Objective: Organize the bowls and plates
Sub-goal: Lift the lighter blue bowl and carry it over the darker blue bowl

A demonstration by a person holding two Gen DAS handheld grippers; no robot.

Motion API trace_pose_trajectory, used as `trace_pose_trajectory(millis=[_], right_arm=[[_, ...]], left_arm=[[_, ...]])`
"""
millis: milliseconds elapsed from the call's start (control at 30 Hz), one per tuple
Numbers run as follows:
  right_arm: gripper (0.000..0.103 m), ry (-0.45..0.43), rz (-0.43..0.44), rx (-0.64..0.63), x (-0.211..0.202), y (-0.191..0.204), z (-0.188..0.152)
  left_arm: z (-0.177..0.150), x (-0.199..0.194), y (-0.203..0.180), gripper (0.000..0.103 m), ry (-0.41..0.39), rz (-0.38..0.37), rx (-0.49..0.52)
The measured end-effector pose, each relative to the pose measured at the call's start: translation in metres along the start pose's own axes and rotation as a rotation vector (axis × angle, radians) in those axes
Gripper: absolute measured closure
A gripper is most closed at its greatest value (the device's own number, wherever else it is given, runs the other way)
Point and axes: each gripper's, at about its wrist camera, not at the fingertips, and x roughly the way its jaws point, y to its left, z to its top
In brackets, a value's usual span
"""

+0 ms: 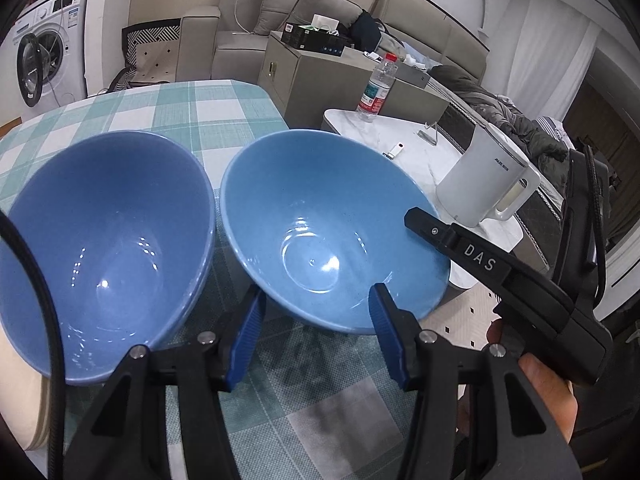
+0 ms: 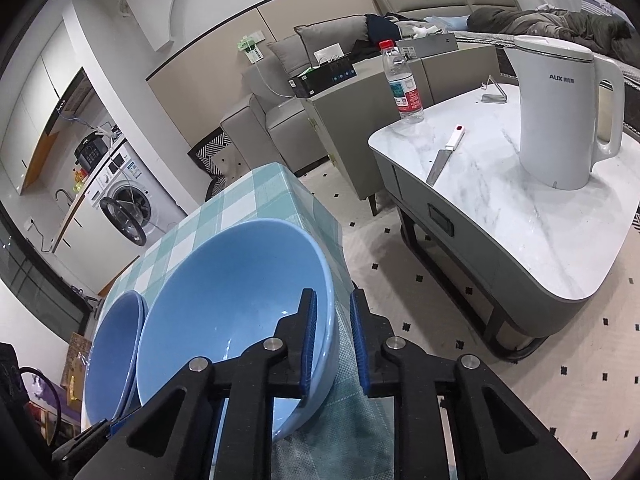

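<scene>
Two blue bowls stand side by side on the green checked tablecloth (image 1: pixel 192 108). The left bowl (image 1: pixel 108 240) shows a doubled rim, like two nested. The right bowl (image 1: pixel 320 232) sits near the table's corner. My left gripper (image 1: pixel 318 328) is open, its blue pads (image 1: pixel 248 336) just in front of the right bowl's near wall, not pressing on it. My right gripper (image 2: pixel 333 332) is shut on that bowl (image 2: pixel 240 300): one finger inside the rim, the other outside. In the left wrist view the right gripper (image 1: pixel 416 220) reaches the bowl's right rim.
A marble-topped side table (image 2: pixel 500 220) stands right of the table, carrying a white kettle (image 2: pixel 560 112), a water bottle (image 2: pixel 402 80) and a knife (image 2: pixel 444 156). A sofa (image 1: pixel 240 20) and a washing machine (image 1: pixel 44 56) are at the back. A hand (image 1: pixel 548 392) holds the right gripper.
</scene>
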Motion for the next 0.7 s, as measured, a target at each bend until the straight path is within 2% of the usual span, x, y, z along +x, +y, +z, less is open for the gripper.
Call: trace_pose_trajectory(millis=[300, 700], right_arm=[[0.086, -0.008, -0.004, -0.001, -0.0017, 0.0000, 0.0004], [0.086, -0.017, -0.031, -0.028, -0.0044, 0.0023, 0.0002]], left_arm=[[0.0006, 0.0046, -0.0048, 0.051, 0.022, -0.016, 0.011], [0.0002, 0.0047, -0.0067, 0.051, 0.011, -0.008, 0.035]])
